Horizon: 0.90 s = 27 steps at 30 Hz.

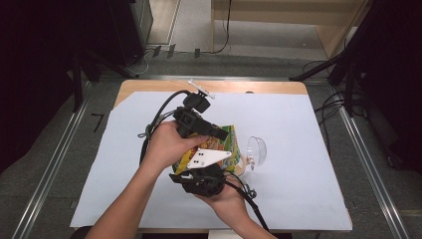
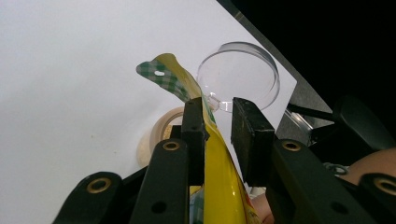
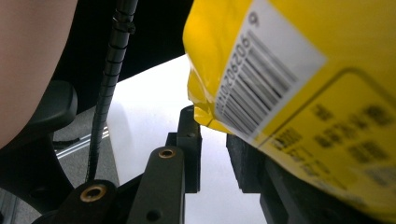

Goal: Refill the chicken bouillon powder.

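Two hand-held claws meet over the table's (image 1: 308,189) middle: the left claw (image 2: 219,126), jaws spread, straddles a yellow printed snack bag's (image 2: 219,186) edge, apparently for gripping, while the right claw (image 3: 212,154), also spread, sits under it.

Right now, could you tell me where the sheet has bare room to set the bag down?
The white sheet is bare on its left half, along the far edge and right of the clear cup. The middle is crowded: both hands, the yellow bag, the cup and a tape roll.
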Available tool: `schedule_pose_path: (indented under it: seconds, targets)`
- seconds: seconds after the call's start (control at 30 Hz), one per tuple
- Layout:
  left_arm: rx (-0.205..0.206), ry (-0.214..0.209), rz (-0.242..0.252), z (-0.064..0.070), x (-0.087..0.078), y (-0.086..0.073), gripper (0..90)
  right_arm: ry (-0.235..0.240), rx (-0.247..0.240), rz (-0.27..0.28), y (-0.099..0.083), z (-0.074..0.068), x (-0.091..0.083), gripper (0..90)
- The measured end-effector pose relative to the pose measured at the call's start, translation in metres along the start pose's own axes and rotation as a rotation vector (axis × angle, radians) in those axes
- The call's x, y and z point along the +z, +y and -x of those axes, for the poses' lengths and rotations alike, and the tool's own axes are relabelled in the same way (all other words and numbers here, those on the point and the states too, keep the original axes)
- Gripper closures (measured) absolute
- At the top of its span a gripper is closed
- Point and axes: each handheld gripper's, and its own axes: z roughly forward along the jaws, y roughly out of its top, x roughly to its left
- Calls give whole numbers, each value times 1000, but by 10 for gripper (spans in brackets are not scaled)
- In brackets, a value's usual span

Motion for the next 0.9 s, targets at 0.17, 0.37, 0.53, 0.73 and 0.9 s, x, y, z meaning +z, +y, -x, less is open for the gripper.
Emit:
schedule_pose_path:
  seconds: [0.17,0.37,0.53,0.73,0.9]
  targets:
    - [4,6,3,1,0,0,758,-1,5,0,0,0,0,760]
    - [10,20,7,3,-1,-1,761,1,10,9,0,-1,1,750]
    - [12,40,9,4,0,-1,768,0,14,8,0,-1,0,752]
    - [10,49,7,4,0,-1,779,1,18,4,1,-2,0,757]
    - [12,51,3,4,0,-1,790,-4,12,-6,1,-2,0,770]
